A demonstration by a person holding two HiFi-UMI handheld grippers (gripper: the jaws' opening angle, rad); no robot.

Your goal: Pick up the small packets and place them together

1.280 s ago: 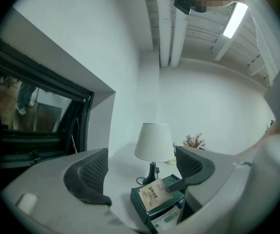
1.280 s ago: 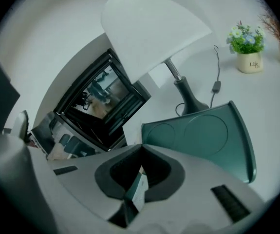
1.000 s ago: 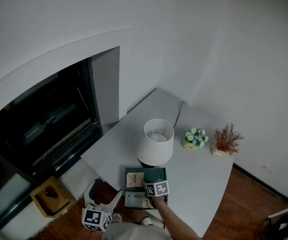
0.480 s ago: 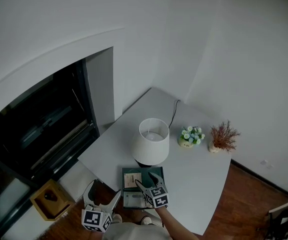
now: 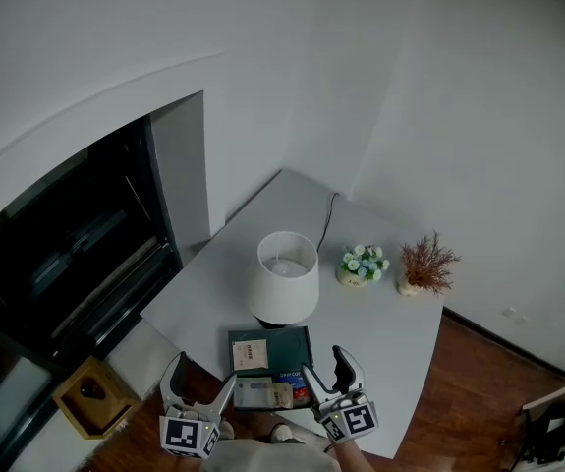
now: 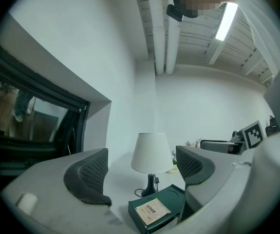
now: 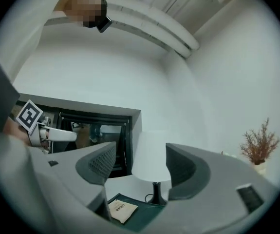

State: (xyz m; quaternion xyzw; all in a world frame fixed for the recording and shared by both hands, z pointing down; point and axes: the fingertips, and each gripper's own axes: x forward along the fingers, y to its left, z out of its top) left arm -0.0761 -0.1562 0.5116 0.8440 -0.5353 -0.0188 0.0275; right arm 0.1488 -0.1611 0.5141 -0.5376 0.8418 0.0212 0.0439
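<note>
I find the head view dim and grey, with soft shadows. A ceiling light strip (image 6: 226,21) glares in the left gripper view. Both gripper views curve strongly, their edges vignetted black.

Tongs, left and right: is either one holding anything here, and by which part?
Nothing is held. The left tongs and the right tongs both stand open and empty; the packets lie on the green tray.

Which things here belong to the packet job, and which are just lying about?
Job:
- beige packet
- packet pile at the tray's near edge
- green tray
- left gripper, open
- right gripper, open

Lying about:
- lamp
- flowers
- dried plant
- wooden box on the floor
</note>
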